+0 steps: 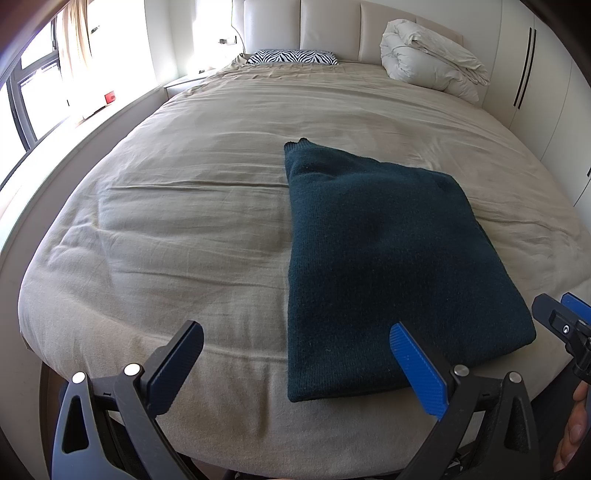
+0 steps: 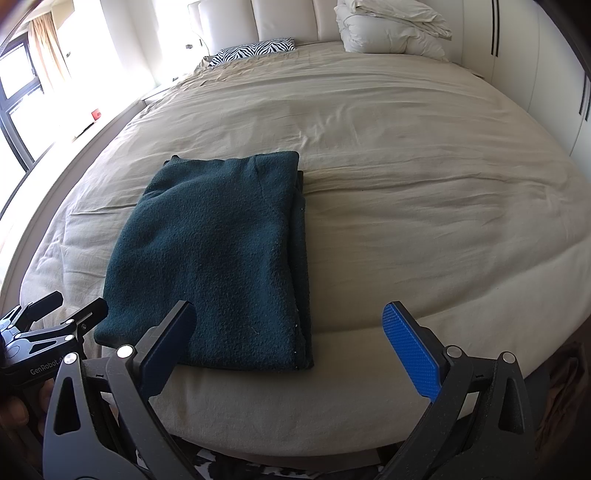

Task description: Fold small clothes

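On your far left, at about ten o'clock, the window (image 1: 33,96) lets in hard daylight, with a curtain (image 1: 75,35) hanging beside it and a small red thing (image 1: 110,97) on the ledge below; what it is cannot be made out. Your left gripper (image 1: 295,363) hangs over the near edge of the bed (image 1: 184,206) with its fingers spread wide apart and nothing between them. Its blue finger (image 1: 417,373) lies in front of the near edge of the sweater (image 1: 373,258), though you cannot tell from here whether it touches the cloth.

The dark green sweater (image 2: 214,258) lies folded into a flat rectangle on the beige sheet, close to the foot of the bed, its long side running toward twelve o'clock. In the right wrist view a lower layer of it peeks out along the right edge.

At twelve o'clock, by the padded headboard (image 1: 325,29), sits a zebra-striped pillow (image 1: 291,57); at one o'clock a white duvet (image 1: 432,59) is bundled up.

Your right gripper (image 2: 290,341) hovers at the foot of the bed, just right of the sweater's middle, fingers also wide apart and empty. At your far right, around two o'clock, stands a white wardrobe (image 2: 535,55)
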`<state>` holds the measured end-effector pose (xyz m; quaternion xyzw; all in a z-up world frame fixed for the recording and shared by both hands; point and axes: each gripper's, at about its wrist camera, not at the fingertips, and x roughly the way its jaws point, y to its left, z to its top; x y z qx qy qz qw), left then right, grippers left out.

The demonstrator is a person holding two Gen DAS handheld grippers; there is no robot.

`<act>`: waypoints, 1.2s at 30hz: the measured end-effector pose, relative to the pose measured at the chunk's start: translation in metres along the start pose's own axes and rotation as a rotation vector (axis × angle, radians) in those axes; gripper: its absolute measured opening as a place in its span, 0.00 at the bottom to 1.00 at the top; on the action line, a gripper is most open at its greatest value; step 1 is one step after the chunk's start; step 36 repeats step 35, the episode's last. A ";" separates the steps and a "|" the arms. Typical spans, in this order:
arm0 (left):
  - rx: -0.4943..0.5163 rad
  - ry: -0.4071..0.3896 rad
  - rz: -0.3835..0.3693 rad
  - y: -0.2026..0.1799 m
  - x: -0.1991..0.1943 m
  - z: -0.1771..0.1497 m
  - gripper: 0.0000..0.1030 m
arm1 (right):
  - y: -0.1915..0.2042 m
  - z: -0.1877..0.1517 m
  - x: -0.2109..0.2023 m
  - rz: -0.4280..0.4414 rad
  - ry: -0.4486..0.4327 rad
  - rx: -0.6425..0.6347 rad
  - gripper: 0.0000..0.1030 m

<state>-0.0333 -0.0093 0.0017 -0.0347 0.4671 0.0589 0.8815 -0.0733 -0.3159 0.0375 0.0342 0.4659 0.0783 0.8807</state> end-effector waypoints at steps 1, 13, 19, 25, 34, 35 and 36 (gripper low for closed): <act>0.001 0.000 0.001 0.000 0.000 0.000 1.00 | 0.000 0.000 0.000 0.000 0.000 0.000 1.00; 0.000 0.001 -0.001 -0.001 0.000 0.000 1.00 | 0.001 -0.001 0.000 0.000 0.003 0.003 1.00; 0.003 0.002 0.000 -0.001 0.001 -0.001 1.00 | 0.002 -0.002 0.000 0.000 0.004 0.004 1.00; 0.007 0.006 -0.001 -0.003 0.002 -0.002 1.00 | 0.002 -0.002 0.001 0.001 0.006 0.006 1.00; 0.011 0.002 0.002 -0.003 0.002 -0.002 1.00 | 0.002 -0.003 0.004 0.005 0.015 0.014 1.00; 0.010 0.003 0.001 -0.002 0.003 -0.002 1.00 | 0.001 -0.002 0.004 0.006 0.016 0.016 1.00; 0.010 0.003 0.001 -0.002 0.003 -0.002 1.00 | 0.001 -0.002 0.004 0.006 0.016 0.016 1.00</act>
